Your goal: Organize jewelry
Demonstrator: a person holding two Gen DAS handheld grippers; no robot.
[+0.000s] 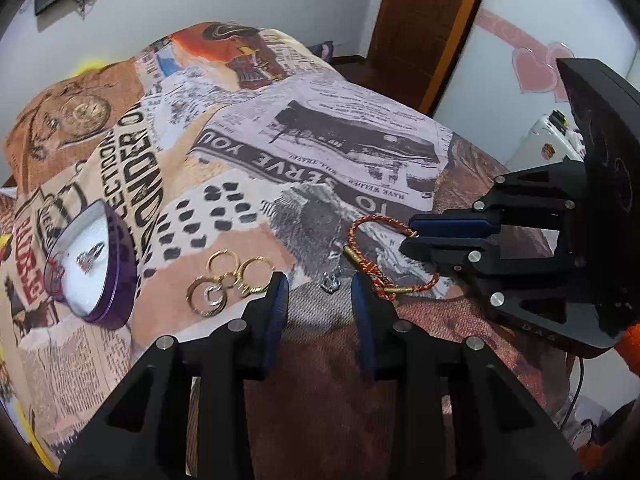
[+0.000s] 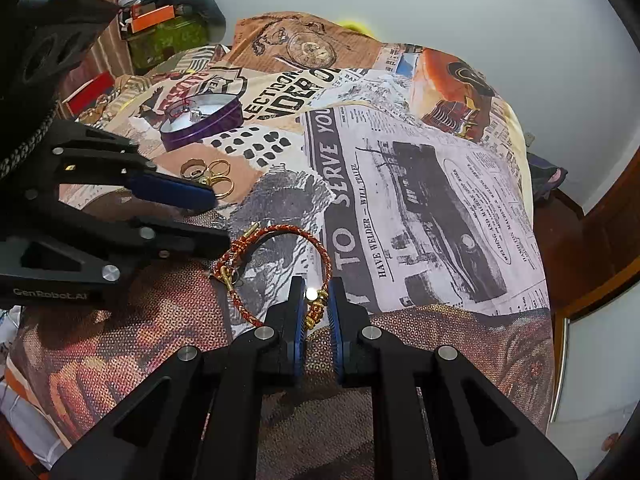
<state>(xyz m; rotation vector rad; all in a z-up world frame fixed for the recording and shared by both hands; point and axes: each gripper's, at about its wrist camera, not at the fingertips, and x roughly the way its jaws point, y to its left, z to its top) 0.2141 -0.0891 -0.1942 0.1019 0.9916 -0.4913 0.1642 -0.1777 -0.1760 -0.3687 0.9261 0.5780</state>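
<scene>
The red-and-gold braided bracelet (image 2: pixel 276 264) lies looped on the printed bedspread (image 2: pixel 420 208); its gold clasp end is pinched by the right gripper (image 2: pixel 316 300), fingers nearly closed; the left gripper (image 1: pixel 320 288), spread, is held just leftward, nearer the purple tin (image 1: pixel 116 280).

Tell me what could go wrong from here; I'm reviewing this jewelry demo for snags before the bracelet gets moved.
1. The right gripper pinches the red-and-gold braided bracelet only at its gold beads, so it may slip out when lifted.
2. The bracelet's loose end lies close to the open left gripper and the small silver charm; dragging could snag or scatter them.
3. The purple tin sits beyond the gold rings, so a low carry could knock them.
</scene>
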